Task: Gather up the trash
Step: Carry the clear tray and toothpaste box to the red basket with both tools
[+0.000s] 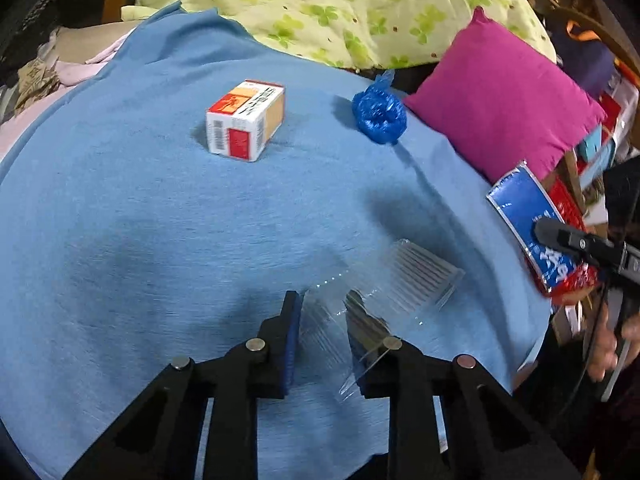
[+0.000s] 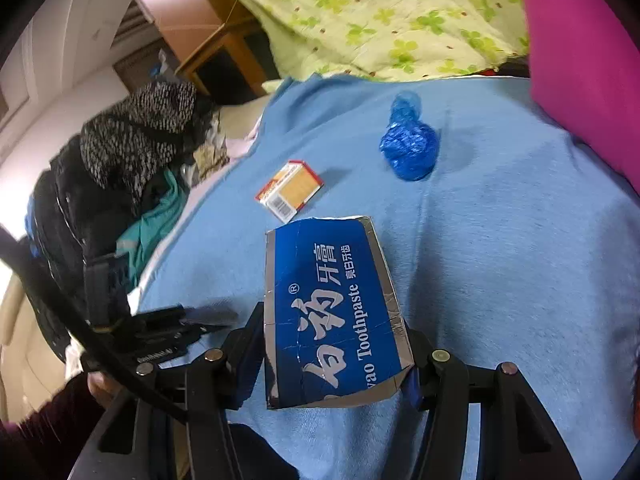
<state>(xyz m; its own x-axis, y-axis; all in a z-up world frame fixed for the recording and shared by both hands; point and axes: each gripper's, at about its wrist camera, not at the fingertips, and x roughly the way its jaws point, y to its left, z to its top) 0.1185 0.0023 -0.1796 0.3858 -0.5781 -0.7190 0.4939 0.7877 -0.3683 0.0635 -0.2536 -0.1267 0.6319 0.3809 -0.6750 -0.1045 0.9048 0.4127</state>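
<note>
My left gripper [image 1: 322,312] is shut on a clear plastic container [image 1: 404,280] and holds it just over the blue sheet [image 1: 160,220]. My right gripper [image 2: 334,344] is shut on a flattened blue toothpaste box [image 2: 328,308], also seen at the right edge of the left wrist view [image 1: 532,224]. A small red, white and orange carton [image 1: 246,120] lies on the sheet farther back, and shows in the right wrist view [image 2: 290,192]. A crumpled blue plastic bag [image 1: 378,114] lies to its right, also in the right wrist view [image 2: 410,148].
A magenta pillow [image 1: 504,108] sits at the sheet's right side. A green clover-print quilt [image 1: 340,4] is bunched at the back. Piled dark clothes [image 2: 120,160] lie to the left of the sheet. Boxes and clutter [image 1: 600,128] stand beyond the bed's right edge.
</note>
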